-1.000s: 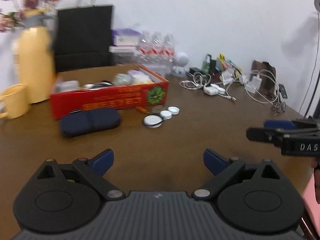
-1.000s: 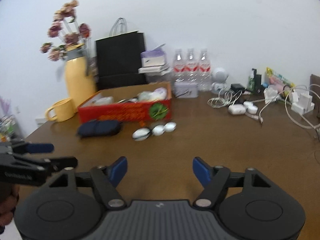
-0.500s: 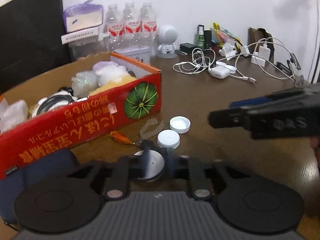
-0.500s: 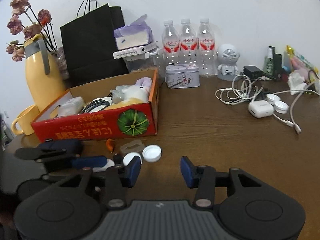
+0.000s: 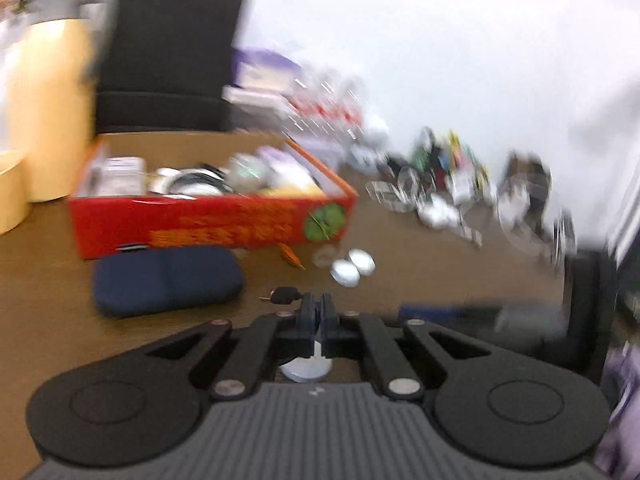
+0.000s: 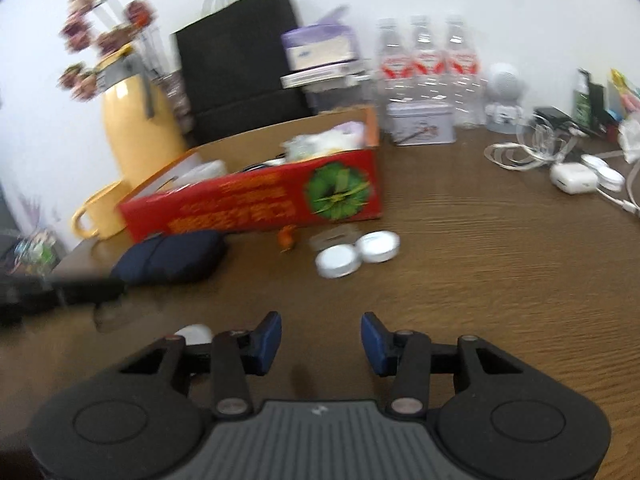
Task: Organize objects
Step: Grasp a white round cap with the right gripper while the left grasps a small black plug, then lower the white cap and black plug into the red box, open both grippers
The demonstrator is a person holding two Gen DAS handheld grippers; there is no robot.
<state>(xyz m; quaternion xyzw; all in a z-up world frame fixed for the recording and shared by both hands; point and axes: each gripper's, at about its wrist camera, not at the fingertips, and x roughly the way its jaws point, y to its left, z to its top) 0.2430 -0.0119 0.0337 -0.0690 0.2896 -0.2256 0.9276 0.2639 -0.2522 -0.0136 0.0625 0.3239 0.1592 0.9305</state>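
Left gripper clamped on a white round lid, lifted above the table. Right gripper wide apart, holding nothing, facing the red box.

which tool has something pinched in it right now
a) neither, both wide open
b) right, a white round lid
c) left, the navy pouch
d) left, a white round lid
d: the left tool has its fingers closed together on the white round lid hanging below them, while the right tool stands open with only bare table between its blue pads.
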